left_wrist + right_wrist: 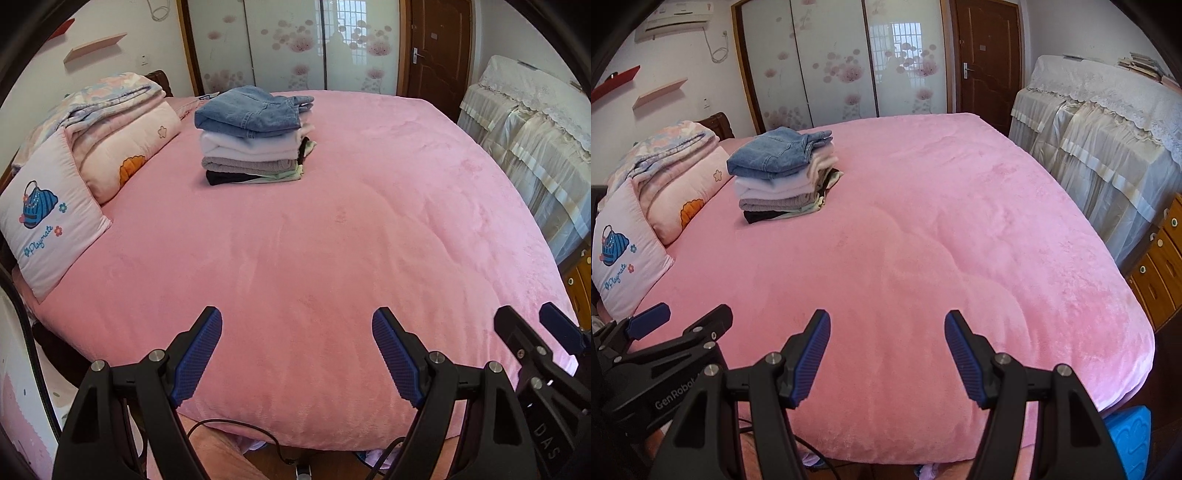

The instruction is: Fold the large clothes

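A stack of folded clothes, with blue jeans on top, sits on the far left part of the pink bed. It also shows in the right wrist view. My left gripper is open and empty over the near edge of the bed. My right gripper is open and empty beside it, also over the near edge. Each gripper shows at the edge of the other's view: the right gripper and the left gripper.
Folded quilts and a white pillow lie along the bed's left side. A cloth-covered cabinet and wooden drawers stand to the right. Wardrobe doors and a brown door are behind. Cables hang below the bed's near edge.
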`<state>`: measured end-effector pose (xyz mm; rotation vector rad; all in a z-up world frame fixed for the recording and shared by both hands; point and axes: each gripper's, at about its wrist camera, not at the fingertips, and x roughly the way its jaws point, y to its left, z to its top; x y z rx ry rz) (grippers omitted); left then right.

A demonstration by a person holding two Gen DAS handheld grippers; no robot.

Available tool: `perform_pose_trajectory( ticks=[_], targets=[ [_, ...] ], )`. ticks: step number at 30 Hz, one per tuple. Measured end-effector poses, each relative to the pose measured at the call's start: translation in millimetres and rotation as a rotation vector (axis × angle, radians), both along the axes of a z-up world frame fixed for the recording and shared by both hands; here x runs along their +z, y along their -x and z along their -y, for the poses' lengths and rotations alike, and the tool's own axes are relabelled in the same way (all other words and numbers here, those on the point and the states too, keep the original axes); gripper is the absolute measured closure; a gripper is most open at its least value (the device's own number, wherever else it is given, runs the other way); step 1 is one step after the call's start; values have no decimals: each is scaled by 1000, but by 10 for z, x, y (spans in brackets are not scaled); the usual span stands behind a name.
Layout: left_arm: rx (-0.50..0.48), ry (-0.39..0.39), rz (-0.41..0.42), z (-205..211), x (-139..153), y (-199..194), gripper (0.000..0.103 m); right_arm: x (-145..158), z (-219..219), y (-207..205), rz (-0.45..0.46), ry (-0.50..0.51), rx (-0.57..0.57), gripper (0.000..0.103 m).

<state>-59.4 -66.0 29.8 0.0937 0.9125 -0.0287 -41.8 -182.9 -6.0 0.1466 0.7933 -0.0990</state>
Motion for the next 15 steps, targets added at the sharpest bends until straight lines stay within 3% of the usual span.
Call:
perform_pose_trajectory(
  ticks=[15],
  targets=[
    [-14,1,-15,82,-21,-25,21,-16,-2,-3,6,16,-4,38]
  ],
)
